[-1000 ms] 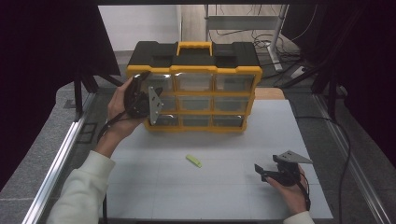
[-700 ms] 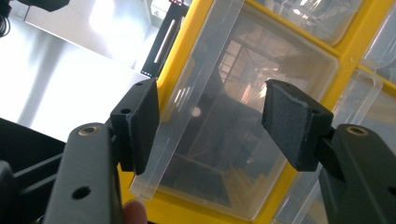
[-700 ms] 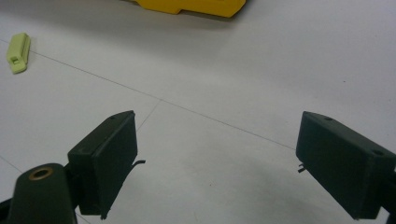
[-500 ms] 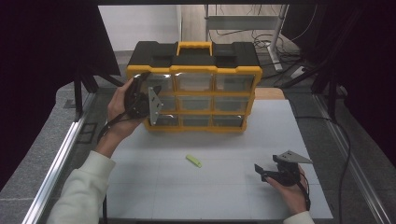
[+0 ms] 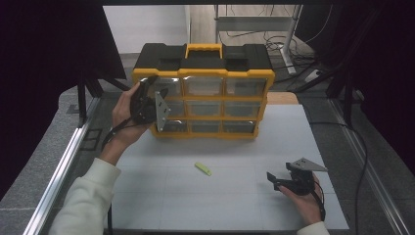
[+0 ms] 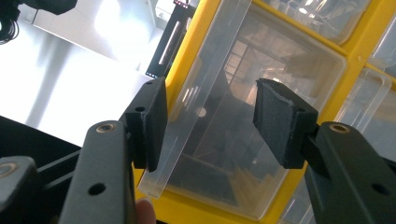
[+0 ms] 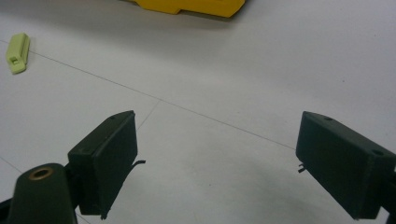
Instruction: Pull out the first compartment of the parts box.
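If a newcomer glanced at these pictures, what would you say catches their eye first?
The yellow-and-black organiser box at the table's far edge stands out, with its grid of clear drawers. The left gripper is up against its left column, jaws just closing around a clear drawer without yet pressing on it. A small pale-green piece lies alone on the white table, and the right gripper rests open nearby.

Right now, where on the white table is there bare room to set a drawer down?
The white table is bare between the yellow drawer cabinet and its near edge, apart from a small pale-green clip mid-table. The widest patch lies between the clip and the right gripper. It is crowded at the cabinet's left end, where the left gripper works.
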Available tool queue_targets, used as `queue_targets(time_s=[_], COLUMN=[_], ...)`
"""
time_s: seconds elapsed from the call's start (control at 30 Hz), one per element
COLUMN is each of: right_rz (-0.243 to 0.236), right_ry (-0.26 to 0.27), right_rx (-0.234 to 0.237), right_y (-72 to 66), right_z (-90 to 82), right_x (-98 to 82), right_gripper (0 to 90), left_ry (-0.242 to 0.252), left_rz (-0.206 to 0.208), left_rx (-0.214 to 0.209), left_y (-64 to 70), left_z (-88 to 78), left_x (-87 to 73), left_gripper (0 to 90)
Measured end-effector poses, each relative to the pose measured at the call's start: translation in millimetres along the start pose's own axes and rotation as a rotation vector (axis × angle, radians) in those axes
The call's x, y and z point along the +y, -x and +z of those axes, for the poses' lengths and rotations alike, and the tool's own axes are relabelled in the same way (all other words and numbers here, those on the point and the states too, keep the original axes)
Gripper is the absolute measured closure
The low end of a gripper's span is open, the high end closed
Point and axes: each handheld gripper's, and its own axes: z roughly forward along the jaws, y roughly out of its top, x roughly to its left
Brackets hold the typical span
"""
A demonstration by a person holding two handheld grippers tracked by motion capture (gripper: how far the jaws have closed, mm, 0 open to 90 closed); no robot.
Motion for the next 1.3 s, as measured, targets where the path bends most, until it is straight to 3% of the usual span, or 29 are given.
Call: queue_targets(time_s=[1.3], right_rz=[0.01], right_ry=[-0.001], right_rx=[-0.007], right_y=[0.9], right_z=[-0.2], right_x=[-0.1], right_gripper=[13.2], left_ry=[-0.018], left_rz=[0.043], left_rx=[0.059], left_y=[-0.3], left_z=[-1.6], left_x=[3.4], left_gripper=[63.3])
